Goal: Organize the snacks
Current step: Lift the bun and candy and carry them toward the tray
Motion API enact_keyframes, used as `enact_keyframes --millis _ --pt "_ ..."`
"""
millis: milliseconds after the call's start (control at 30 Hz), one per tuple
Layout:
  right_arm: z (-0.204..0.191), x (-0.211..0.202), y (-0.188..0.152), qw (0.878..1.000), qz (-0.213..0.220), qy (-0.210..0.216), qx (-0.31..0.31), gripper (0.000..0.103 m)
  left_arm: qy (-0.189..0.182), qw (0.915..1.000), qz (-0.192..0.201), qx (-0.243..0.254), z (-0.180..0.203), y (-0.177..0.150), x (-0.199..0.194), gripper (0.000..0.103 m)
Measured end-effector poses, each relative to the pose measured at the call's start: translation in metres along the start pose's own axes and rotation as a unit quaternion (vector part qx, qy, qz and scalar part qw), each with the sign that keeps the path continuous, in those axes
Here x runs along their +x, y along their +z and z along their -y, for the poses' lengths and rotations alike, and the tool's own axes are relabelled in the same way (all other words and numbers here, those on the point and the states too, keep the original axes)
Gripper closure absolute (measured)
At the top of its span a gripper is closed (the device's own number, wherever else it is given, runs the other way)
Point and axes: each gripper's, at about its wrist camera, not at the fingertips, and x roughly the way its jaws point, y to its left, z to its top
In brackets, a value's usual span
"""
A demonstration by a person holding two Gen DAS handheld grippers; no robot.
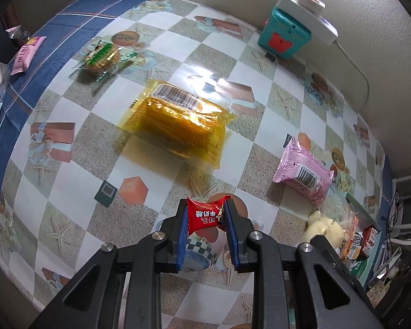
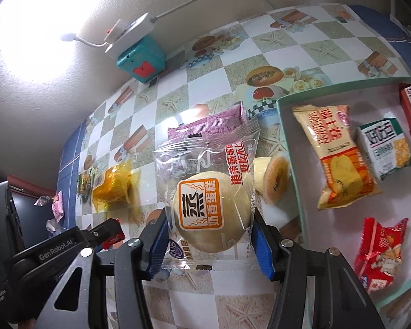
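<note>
Two wrist fisheyes, steeply downward, close over table (image 1: pixel 68 181), sharing amber packet (image 1: pixel 178 126).

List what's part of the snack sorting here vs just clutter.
Job:
- red candy in left gripper
- steamed cake in right gripper
- tray holding packets
- amber pack, pink pack, cookies on the table

Clutter:
- teal box
- power strip
</note>
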Motion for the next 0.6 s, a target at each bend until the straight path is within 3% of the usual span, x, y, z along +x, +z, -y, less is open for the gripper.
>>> enact_keyframes --millis 600 --pt "0.028 -0.075 -0.006 0.998 0.047 -0.024 0.015 0.045 -0.032 0.9986 0.041 -0.005 0.007 -0.017 -0.05 0.077"
